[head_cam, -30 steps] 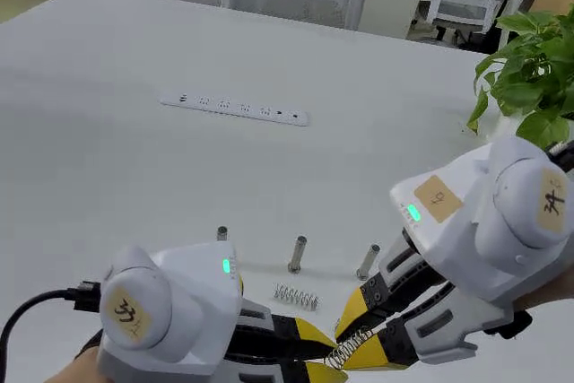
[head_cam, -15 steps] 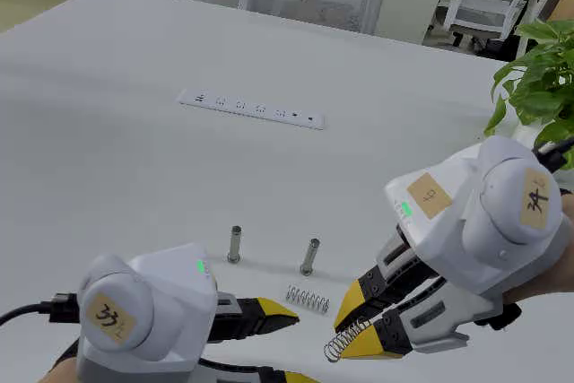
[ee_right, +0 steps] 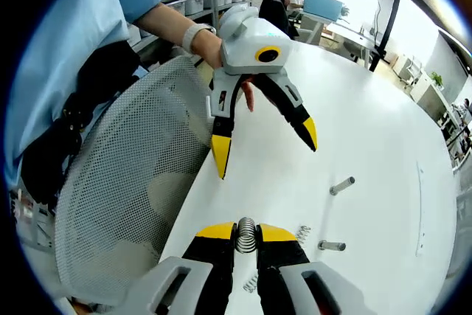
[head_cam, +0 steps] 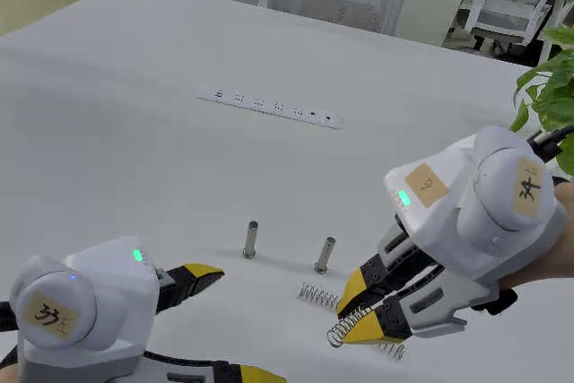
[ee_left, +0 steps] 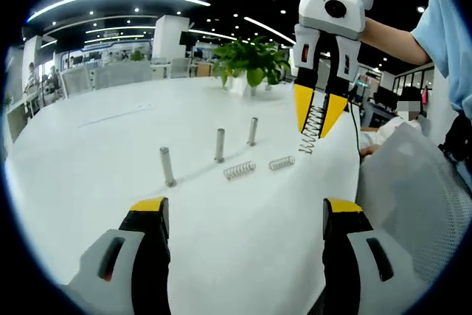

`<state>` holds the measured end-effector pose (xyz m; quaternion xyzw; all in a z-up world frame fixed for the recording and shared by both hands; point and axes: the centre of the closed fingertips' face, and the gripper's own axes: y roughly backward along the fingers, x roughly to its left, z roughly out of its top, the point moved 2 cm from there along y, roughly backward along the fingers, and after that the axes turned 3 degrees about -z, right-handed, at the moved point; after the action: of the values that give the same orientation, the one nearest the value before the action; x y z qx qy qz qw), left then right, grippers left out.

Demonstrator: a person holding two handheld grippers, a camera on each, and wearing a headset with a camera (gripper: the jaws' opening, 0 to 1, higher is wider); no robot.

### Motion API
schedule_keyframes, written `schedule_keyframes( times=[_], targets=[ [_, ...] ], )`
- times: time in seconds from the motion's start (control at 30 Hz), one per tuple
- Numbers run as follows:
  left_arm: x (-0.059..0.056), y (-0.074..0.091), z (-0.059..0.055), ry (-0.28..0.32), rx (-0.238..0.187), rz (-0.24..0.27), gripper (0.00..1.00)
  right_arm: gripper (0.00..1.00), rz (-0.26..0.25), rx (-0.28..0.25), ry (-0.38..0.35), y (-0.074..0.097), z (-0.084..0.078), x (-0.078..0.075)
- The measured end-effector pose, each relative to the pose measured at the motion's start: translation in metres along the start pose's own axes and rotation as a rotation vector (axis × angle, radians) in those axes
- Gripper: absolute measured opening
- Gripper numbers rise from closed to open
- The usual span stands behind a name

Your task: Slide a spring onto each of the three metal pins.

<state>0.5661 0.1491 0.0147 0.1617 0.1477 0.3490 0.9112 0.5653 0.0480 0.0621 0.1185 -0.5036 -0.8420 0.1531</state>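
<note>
Right, the spring (head_cam: 348,325) I'm working with is gripped between the yellow tips of the right gripper (head_cam: 352,316). The jaws are almost closed on its coils, and its free end sticks out past the tips, clear of the table (head_cam: 126,150). It hangs just to the near right of the pins. The left pin (ee_left: 167,166), middle pin (ee_left: 220,144) and right pin (ee_left: 253,130) stand upright in a row, all bare. A second spring (ee_left: 240,170) and a third spring (ee_left: 281,162) lie flat on the table just on the near side of the pins. My left gripper (ee_left: 245,208) sits low at the near left, with its jaws spread wide and nothing in them.

I judge this to be the first threading: spring in hand, no pin loaded. The next move, as I read it, calls for aiming the spring's open end down over a pin top, probably the right one. Then I lower it straight so the coils don't snag.
</note>
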Motion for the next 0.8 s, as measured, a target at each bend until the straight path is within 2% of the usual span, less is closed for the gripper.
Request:
schedule_keyframes(
  times=[0.07,0.13,0.37,0.6,0.8],
  targets=[
    [0.005,0.002,-0.003,0.022,0.007,0.031,0.95,0.07,-0.001,0.022,0.014,-0.002,-0.003,-0.004],
    [0.01,0.005,-0.004,0.029,0.009,0.055,0.99,0.07,0.002,0.041,0.027,-0.003,-0.004,-0.007],
    [0.014,0.01,-0.009,0.027,0.032,0.095,0.99,0.07,-0.002,0.066,0.069,-0.003,-0.001,-0.024],
    [0.012,0.01,-0.012,0.023,0.042,0.1,0.99,0.07,-0.024,0.082,0.101,0.002,0.008,-0.05],
    [0.009,0.008,-0.013,0.035,0.038,0.103,0.99,0.07,-0.041,0.115,0.145,0.002,0.015,-0.072]
  ],
)
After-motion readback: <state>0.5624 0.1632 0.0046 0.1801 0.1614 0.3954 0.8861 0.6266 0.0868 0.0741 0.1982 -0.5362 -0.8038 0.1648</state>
